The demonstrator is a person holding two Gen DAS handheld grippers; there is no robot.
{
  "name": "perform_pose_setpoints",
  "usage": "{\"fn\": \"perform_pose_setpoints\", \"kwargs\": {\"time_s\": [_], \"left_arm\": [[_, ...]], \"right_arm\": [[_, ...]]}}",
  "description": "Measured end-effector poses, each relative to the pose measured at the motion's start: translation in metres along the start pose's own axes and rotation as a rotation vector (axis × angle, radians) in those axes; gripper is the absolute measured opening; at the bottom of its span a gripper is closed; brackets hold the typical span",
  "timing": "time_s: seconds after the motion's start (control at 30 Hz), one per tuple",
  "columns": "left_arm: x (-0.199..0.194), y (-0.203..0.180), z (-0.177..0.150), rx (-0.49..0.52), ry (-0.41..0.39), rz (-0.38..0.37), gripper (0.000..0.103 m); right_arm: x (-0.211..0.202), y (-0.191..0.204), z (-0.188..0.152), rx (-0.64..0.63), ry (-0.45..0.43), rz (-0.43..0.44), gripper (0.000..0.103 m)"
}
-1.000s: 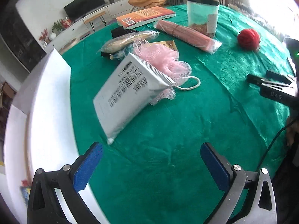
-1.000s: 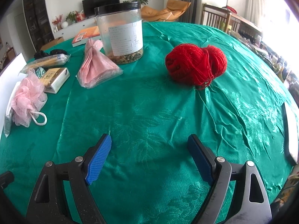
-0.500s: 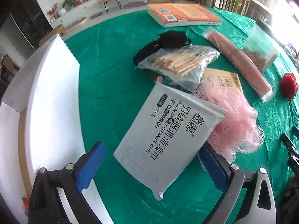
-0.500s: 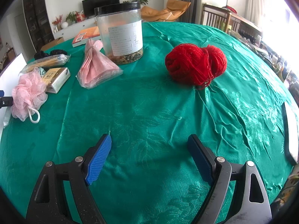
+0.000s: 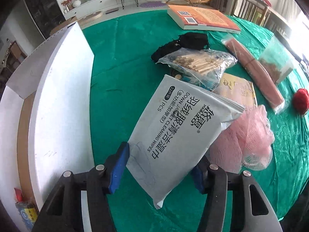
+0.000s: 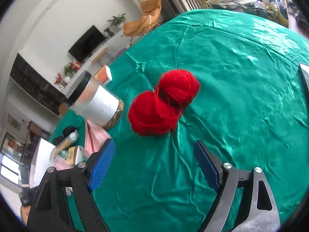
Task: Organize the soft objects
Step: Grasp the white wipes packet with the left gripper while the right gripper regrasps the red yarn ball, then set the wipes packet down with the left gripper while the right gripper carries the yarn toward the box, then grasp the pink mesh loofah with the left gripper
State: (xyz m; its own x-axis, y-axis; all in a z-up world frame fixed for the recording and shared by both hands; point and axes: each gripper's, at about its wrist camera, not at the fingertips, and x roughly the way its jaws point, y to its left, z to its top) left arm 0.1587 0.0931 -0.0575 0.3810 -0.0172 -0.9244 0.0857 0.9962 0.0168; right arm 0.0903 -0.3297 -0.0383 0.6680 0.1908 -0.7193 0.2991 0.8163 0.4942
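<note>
One white wipes pouch [image 5: 179, 135] with black print, pinched by left hand-held gripper [image 5: 160, 166], right hand-held gripper [image 6: 154, 164] wide

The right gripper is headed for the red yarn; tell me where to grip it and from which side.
Grip the red yarn across its narrow waist between the two lobes, from above on the near side. The open right gripper already faces it; the jar crowds its left.
</note>
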Motion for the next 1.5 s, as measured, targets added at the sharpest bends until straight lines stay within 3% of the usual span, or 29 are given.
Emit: {"fn": "perform_pose_setpoints", "kwargs": {"time_s": [0.1,0.13,0.17,0.27,0.33,0.37,0.4,0.53,0.63,0.77,0.83,0.87,0.9,0.93,1.0,1.07,1.17,1.27,1.37,1.4,1.43,1.47,1.5], "left_arm": [[-0.012,0.011,-0.002,-0.067,-0.026,-0.046,0.057],[-0.016,0.015,-0.002,-0.09,-0.036,-0.066,0.057],[-0.021,0.018,-0.001,-0.109,-0.048,-0.085,0.056],[-0.035,0.02,0.003,-0.142,-0.082,-0.133,0.055],[-0.044,0.023,0.004,-0.159,-0.103,-0.167,0.052],[-0.048,0.023,0.005,-0.164,-0.115,-0.199,0.031],[-0.054,0.025,0.006,-0.17,-0.123,-0.21,0.024],[-0.079,0.042,0.001,-0.211,-0.184,-0.279,0.024],[-0.092,0.058,-0.01,-0.227,-0.218,-0.276,0.015],[-0.102,0.065,-0.02,-0.208,-0.225,-0.251,0.014],[-0.102,0.056,-0.023,-0.204,-0.223,-0.213,0.03],[-0.099,0.052,-0.024,-0.221,-0.218,-0.219,0.069],[-0.095,0.049,-0.024,-0.25,-0.222,-0.227,0.102],[-0.089,0.044,-0.024,-0.276,-0.248,-0.205,0.101],[-0.068,0.032,-0.019,-0.277,-0.227,-0.123,0.102],[-0.049,0.024,-0.017,-0.275,-0.179,-0.162,0.102],[-0.041,0.004,-0.013,-0.247,-0.187,-0.088,0.103],[-0.032,-0.02,-0.003,-0.236,-0.154,-0.135,0.103],[-0.01,-0.062,0.006,-0.136,-0.093,-0.133,0.103],[0.001,-0.074,0.008,-0.094,-0.067,-0.122,0.099],[0.012,-0.083,0.009,-0.069,-0.042,-0.116,0.089],[0.018,-0.085,0.009,-0.074,-0.025,-0.133,0.043],[0.021,-0.084,0.009,-0.093,-0.008,-0.151,0.033]], "right_arm": [[0.044,0.008,0.032,0.012,0.125,-0.049,0.086],[0.06,0.008,0.038,0.005,0.181,-0.076,0.078],[0.065,0.01,0.044,-0.023,0.17,-0.105,0.061],[0.066,0.033,0.068,-0.169,0.105,-0.196,0.056],[0.055,0.052,0.084,-0.246,0.022,-0.198,0.056],[0.046,0.062,0.092,-0.278,-0.024,-0.202,0.056],[0.036,0.073,0.099,-0.311,-0.07,-0.201,0.056],[-0.001,0.135,0.104,-0.476,-0.164,-0.149,0.056],[-0.024,0.191,0.076,-0.587,-0.162,-0.025,0.056],[-0.046,0.254,0.025,-0.704,-0.133,0.113,0.057],[-0.054,0.272,0.006,-0.728,-0.122,0.16,0.057],[-0.057,0.275,0.0,-0.731,-0.117,0.182,0.057],[-0.059,0.279,-0.005,-0.729,-0.111,0.2,0.057],[-0.061,0.279,-0.008,-0.722,-0.106,0.214,0.057],[-0.067,0.279,-0.016,-0.714,-0.102,0.231,0.057],[-0.073,0.277,-0.021,-0.722,-0.107,0.234,0.057],[-0.082,0.266,-0.021,-0.709,-0.108,0.239,0.057],[-0.081,0.259,-0.02,-0.698,-0.12,0.22,0.057],[-0.079,0.245,-0.017,-0.668,-0.116,0.21,0.058],[-0.079,0.241,-0.016,-0.66,-0.112,0.207,0.058],[-0.078,0.236,-0.014,-0.656,-0.112,0.2,0.058],[-0.077,0.233,-0.011,-0.652,-0.111,0.193,0.058],[-0.078,0.228,-0.008,-0.642,-0.11,0.187,0.058]]}}
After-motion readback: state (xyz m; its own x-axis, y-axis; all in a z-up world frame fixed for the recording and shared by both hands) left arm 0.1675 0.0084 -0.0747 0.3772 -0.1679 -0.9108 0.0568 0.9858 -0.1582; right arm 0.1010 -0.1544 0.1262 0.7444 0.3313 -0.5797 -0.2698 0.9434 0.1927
